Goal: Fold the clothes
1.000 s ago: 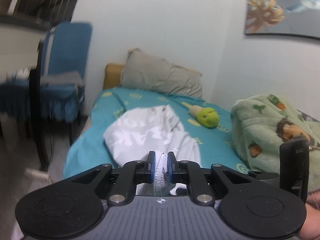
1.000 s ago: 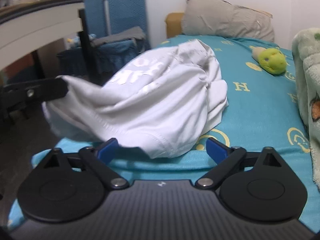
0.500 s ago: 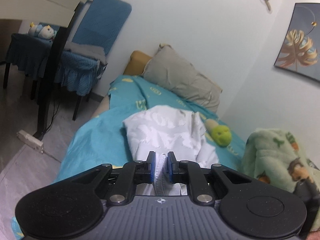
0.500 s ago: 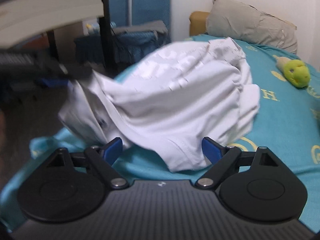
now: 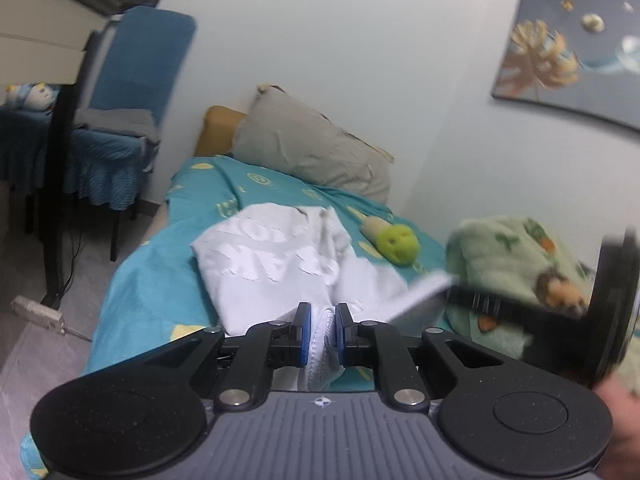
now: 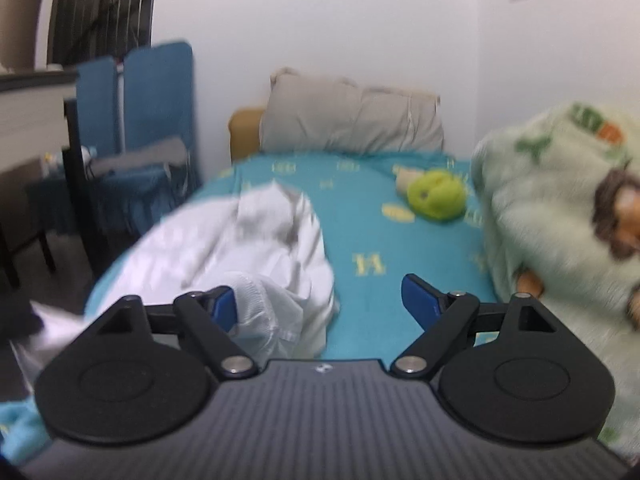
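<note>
White T-shirt [image 5: 276, 264] on teal bedsheet [image 5: 144, 292]: soft, light, floppy.
L gripper [image 5: 319, 326] pinches its hem; R gripper [image 6: 318, 300] jaws apart, just been closing, cloth between but unpinched. Best grab a hem/corner.

A narrow bed [image 5: 132, 300] in a teal sheet with yellow motifs, pushed against a white wall.

A grey-beige pillow [image 5: 312, 148] leans at the head end, in front of a tan headboard [image 5: 218, 130]. A crumpled white T-shirt [image 5: 276, 264] with a pale print lies on the sheet in the near half, towards the floor-side edge; part of it is lifted off the sheet. A yellow-green plush toy [image 5: 398, 240] lies beyond it, apart from it, towards the wall side. A pale green fleece blanket [image 6: 560, 216] printed with carrots and a brown animal is heaped along the wall side, near the toy.
</note>
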